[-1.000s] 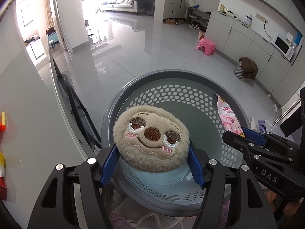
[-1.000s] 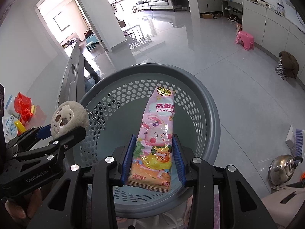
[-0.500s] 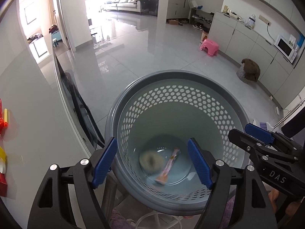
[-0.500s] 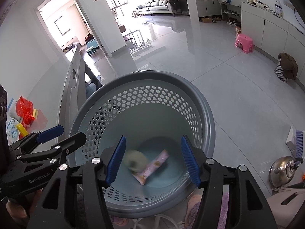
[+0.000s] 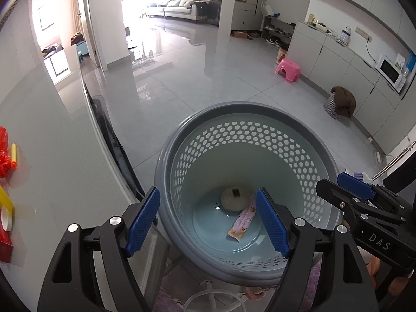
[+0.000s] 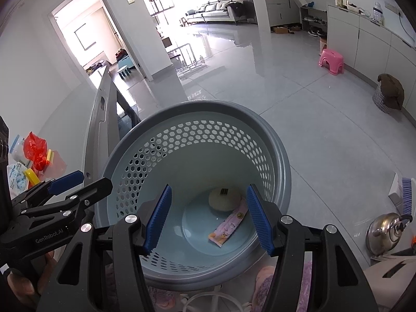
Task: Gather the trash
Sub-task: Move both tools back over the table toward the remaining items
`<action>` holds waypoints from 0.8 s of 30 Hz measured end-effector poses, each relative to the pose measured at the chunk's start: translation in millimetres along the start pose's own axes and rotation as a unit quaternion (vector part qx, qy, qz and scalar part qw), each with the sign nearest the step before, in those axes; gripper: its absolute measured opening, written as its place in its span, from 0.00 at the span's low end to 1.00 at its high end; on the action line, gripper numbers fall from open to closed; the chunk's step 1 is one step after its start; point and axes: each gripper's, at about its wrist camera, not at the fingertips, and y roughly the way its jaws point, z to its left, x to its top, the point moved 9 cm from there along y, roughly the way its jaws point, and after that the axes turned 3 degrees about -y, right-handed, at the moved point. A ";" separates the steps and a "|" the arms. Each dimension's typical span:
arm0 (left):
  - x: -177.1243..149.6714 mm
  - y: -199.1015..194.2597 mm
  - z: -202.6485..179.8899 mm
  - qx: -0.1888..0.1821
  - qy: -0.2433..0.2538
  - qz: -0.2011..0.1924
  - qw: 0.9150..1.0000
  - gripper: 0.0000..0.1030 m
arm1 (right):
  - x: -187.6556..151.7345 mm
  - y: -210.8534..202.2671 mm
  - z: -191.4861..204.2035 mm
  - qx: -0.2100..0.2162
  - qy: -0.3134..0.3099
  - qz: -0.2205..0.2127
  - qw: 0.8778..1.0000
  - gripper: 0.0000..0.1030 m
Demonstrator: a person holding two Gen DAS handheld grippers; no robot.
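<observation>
Both drops done: my left gripper (image 5: 208, 218) and right gripper (image 6: 208, 217) released, jaws just opened, nothing between. Plush (image 5: 233, 198) and snack wrapper (image 5: 244, 218) now touching on basket (image 5: 241, 109) floor. Next: remaining worktop (image 5: 52, 161) trash.

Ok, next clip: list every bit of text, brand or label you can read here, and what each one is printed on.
"DAS": on the right gripper body, left wrist view.
"GenRobot.AI": on the left gripper body, right wrist view.
Pink snack wrapper in the basket: print too small to read.
Plush toy: dark barcode-like tag, unreadable.
Countertop packages: too small and blurred.
</observation>
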 end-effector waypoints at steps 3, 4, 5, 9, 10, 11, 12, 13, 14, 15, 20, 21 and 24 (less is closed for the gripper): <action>-1.0 -7.5 6.8 0.006 -0.007 -0.006 1.000 0.73 | 1.3 -1.9 6.4 0.003 -0.005 -0.002 1.000 0.56; -1.4 -9.9 9.3 0.009 -0.010 -0.008 1.000 0.73 | 0.7 -3.4 10.0 0.004 -0.008 -0.004 1.000 0.56; -1.6 -12.5 12.3 0.010 -0.013 -0.009 1.000 0.74 | 1.2 -4.7 11.0 0.006 -0.010 -0.005 1.000 0.57; -3.3 -24.7 26.9 0.023 -0.025 -0.023 0.999 0.75 | 1.4 -9.8 22.5 0.013 -0.019 -0.012 1.000 0.60; -4.1 -27.8 31.8 0.027 -0.028 -0.026 0.999 0.75 | 1.5 -10.7 25.8 0.017 -0.021 -0.013 1.000 0.60; -5.3 -30.6 37.5 0.030 -0.032 -0.028 0.999 0.75 | 1.7 -11.6 29.6 0.019 -0.023 -0.014 0.999 0.60; -6.5 -34.6 43.8 0.033 -0.038 -0.031 0.998 0.75 | 2.0 -13.5 34.0 0.021 -0.026 -0.016 0.999 0.60; -6.7 -37.4 47.5 0.036 -0.042 -0.033 0.998 0.76 | 2.5 -14.8 38.3 0.024 -0.029 -0.018 0.999 0.60; -7.8 -41.1 54.2 0.040 -0.047 -0.036 0.997 0.76 | 3.3 -15.3 42.6 0.026 -0.033 -0.020 0.999 0.62; -9.2 -45.8 61.5 0.045 -0.053 -0.041 0.997 0.77 | 4.0 -17.1 48.7 0.030 -0.037 -0.022 0.999 0.64; -17.3 -68.8 98.9 0.070 -0.090 -0.061 0.992 0.78 | 6.7 -20.9 83.6 0.050 -0.073 -0.030 0.996 0.67; -19.9 -73.3 106.7 0.075 -0.097 -0.064 0.990 0.78 | 6.5 -21.0 91.2 0.055 -0.080 -0.030 0.995 0.67; -29.9 -89.1 132.3 0.095 -0.124 -0.077 0.985 0.78 | 5.5 -19.9 117.1 0.070 -0.108 -0.029 0.991 0.67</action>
